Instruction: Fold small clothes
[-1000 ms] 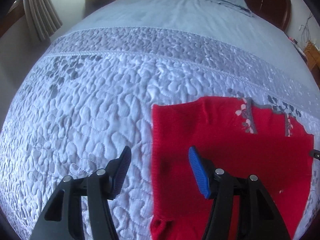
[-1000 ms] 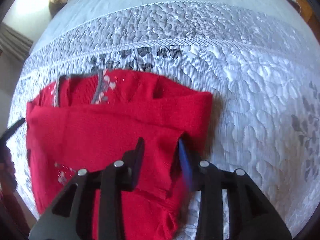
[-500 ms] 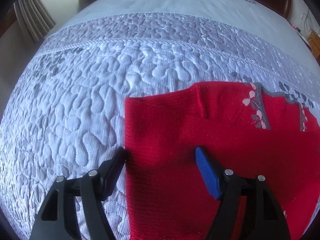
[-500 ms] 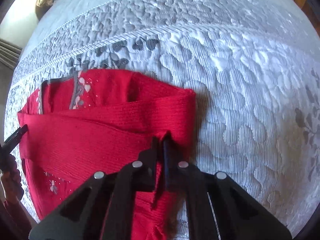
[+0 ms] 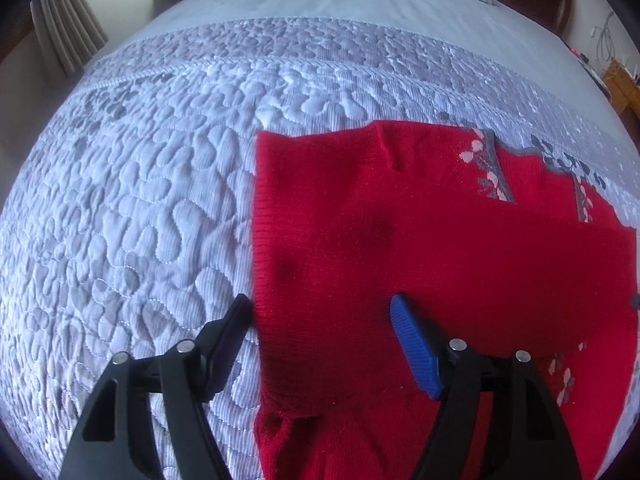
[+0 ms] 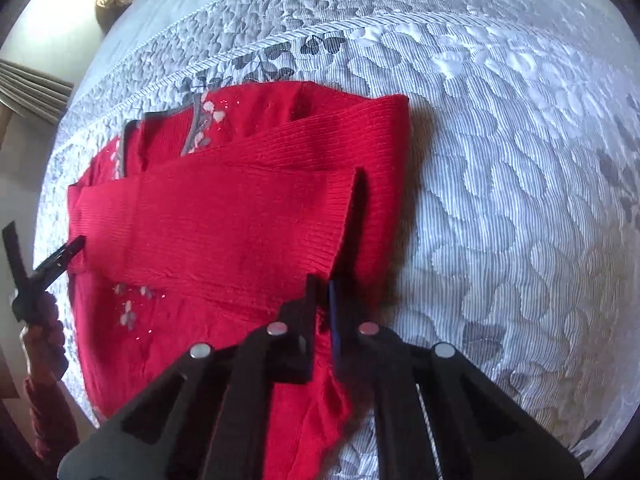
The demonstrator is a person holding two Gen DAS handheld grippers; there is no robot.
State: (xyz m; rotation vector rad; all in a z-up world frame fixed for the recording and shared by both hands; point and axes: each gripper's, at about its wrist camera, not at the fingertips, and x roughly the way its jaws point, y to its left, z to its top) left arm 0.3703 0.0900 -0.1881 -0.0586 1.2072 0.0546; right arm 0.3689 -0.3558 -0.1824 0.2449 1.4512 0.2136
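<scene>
— So, our right gripper [image 6: 323, 280] has just pinched shut on the red sweater [image 6: 224, 220] lying on the bed [image 6: 500, 160]?
— Yes; our left gripper [image 5: 320, 304] gapes wide astride its edge, holding nothing. We should clamp there, then lift evenly.

No readable text, labels, brand names, numbers or signs appear anywhere in either camera view.

The sweater [image 5: 420, 240] is laid flat on the quilt [image 5: 140, 220], filling the lower right of the left wrist frame. In the right wrist frame it's spread centre-left, with bare quilt left over on the right.
</scene>
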